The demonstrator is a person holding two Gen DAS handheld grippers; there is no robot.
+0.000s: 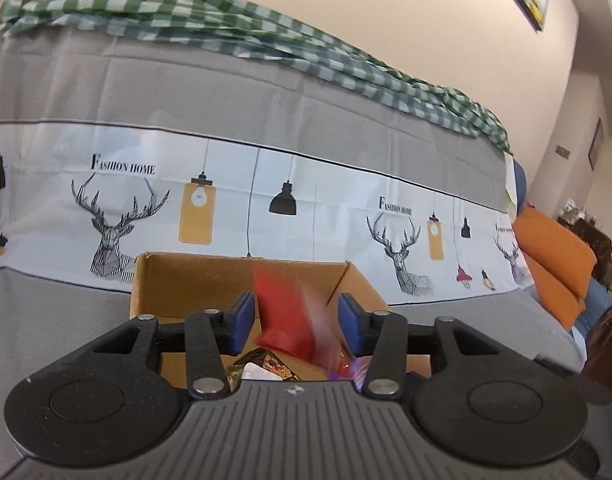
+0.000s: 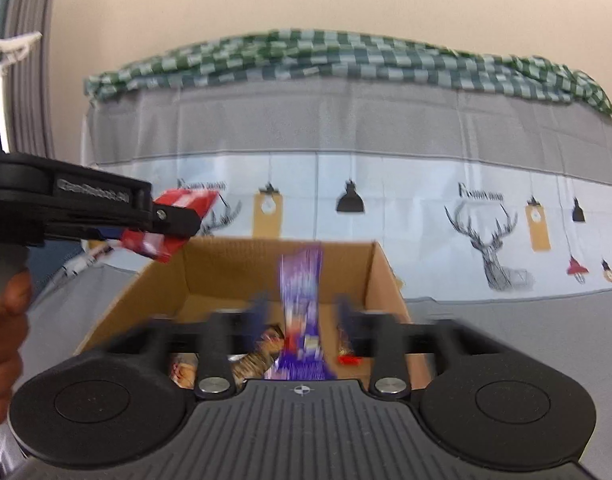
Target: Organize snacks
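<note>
A brown cardboard box (image 1: 193,280) stands on the grey cover, with several snack packets on its floor; it also shows in the right wrist view (image 2: 241,268). My left gripper (image 1: 295,318) is open above the box, and a blurred red packet (image 1: 283,316) hangs loose between its blue pads (image 1: 241,320), touching neither. In the right wrist view the left gripper (image 2: 173,224) is at the left with that red packet (image 2: 185,204) at its tip. My right gripper (image 2: 301,316) is open over the box, and a blurred purple packet (image 2: 301,312) is in the gap between its fingers.
A sofa back draped in a grey cover with deer and lamp prints (image 1: 265,200) rises behind the box, with a green checked cloth (image 1: 265,36) on top. Orange cushions (image 1: 554,256) lie at the right. A hand (image 2: 1,320) holds the left gripper's handle.
</note>
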